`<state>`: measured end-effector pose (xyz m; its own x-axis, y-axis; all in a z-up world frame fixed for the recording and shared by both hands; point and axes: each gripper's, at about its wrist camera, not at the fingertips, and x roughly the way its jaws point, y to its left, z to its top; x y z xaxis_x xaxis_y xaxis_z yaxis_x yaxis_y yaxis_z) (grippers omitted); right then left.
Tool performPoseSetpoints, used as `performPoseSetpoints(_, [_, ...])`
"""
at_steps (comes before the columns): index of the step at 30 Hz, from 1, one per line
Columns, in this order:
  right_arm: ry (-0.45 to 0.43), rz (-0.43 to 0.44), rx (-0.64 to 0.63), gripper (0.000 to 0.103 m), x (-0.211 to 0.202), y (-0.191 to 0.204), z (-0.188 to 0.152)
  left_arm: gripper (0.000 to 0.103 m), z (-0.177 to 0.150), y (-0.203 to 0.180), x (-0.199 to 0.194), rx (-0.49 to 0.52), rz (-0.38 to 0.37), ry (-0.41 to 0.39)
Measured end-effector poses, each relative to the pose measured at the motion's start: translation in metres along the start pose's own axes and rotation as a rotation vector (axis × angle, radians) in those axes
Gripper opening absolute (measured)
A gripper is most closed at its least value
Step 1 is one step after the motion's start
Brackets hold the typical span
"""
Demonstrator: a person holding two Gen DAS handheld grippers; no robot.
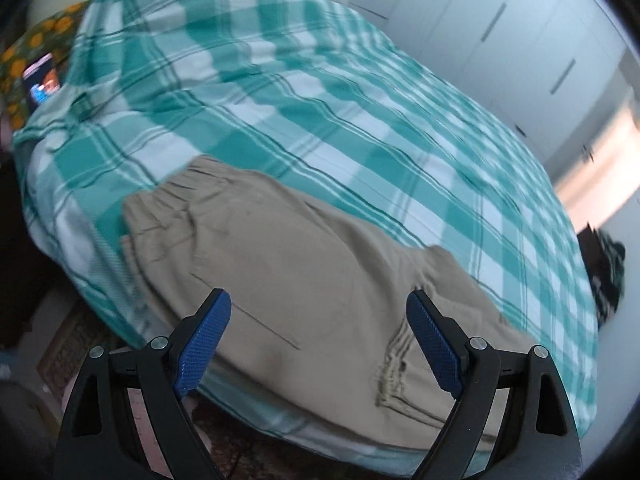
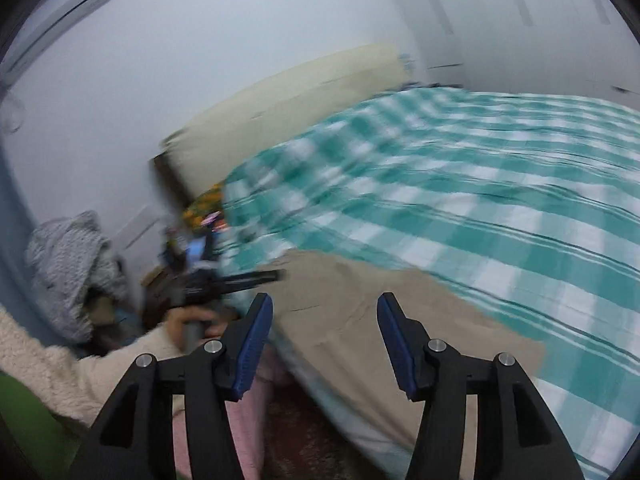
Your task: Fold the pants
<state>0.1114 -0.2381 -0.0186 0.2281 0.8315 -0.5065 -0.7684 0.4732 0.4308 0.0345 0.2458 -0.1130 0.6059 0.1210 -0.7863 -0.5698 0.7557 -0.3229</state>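
Beige pants (image 1: 304,256) lie flat at the near edge of the bed, elastic waistband to the left, a leg with a side seam to the right. My left gripper (image 1: 318,316) is open and empty, held just above the pants. In the right wrist view the pants (image 2: 360,320) lie along the bed's near edge. My right gripper (image 2: 325,322) is open and empty above them. The left gripper (image 2: 224,280) shows there as a blurred dark tool in a hand at the pants' left end.
The bed carries a teal and white checked cover (image 1: 320,100). A floral pillow (image 1: 36,48) and a lit phone (image 1: 40,80) lie at the far left. White wardrobes (image 1: 500,32) stand behind. A grey garment (image 2: 72,264) hangs left of the bed.
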Motion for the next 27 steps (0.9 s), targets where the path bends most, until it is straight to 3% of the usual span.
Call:
performPoseSetpoints(4, [0.055,-0.246,0.026,0.047,0.001,-0.062,-0.021,0.090,-0.004,-0.027,0.012,0.047,-0.055,0.026])
performPoseSetpoints(6, [0.132,-0.302,0.063,0.032,0.018,-0.094,-0.040,0.090,-0.012,-0.059,0.024,0.123,-0.105,0.065])
performPoseSetpoints(9, [0.284,-0.307,0.118,0.022,0.069,-0.121,-0.087,0.091,-0.046,-0.132,0.048,0.300,-0.178,0.137])
performPoseSetpoints(11, [0.388,-0.238,0.124,0.021,0.109,-0.112,-0.123,0.091,-0.070,-0.167,0.065,0.406,-0.196,0.182])
performPoseSetpoints(13, [0.398,-0.233,0.034,0.021,0.132,-0.086,-0.147,0.091,-0.100,-0.195,0.090,0.520,-0.178,0.253])
performPoseSetpoints(16, [0.352,-0.231,0.068,0.021,0.124,-0.084,-0.142,0.084,-0.130,-0.194,0.109,0.607,-0.078,0.327])
performPoseSetpoints(17, [0.338,-0.223,0.096,0.021,0.115,-0.087,-0.137,0.084,-0.129,-0.187,0.104,0.599,-0.085,0.313])
performPoseSetpoints(22, [0.198,-0.369,0.062,0.023,0.079,-0.102,-0.110,0.088,-0.115,-0.161,0.092,0.530,-0.067,0.301])
performPoseSetpoints(24, [0.224,-0.367,0.115,0.023,0.092,-0.113,-0.110,0.088,-0.113,-0.155,0.095,0.505,-0.058,0.296])
performPoseSetpoints(27, [0.330,-0.381,0.161,0.024,0.125,-0.131,-0.134,0.088,-0.115,-0.153,0.096,0.503,-0.044,0.291])
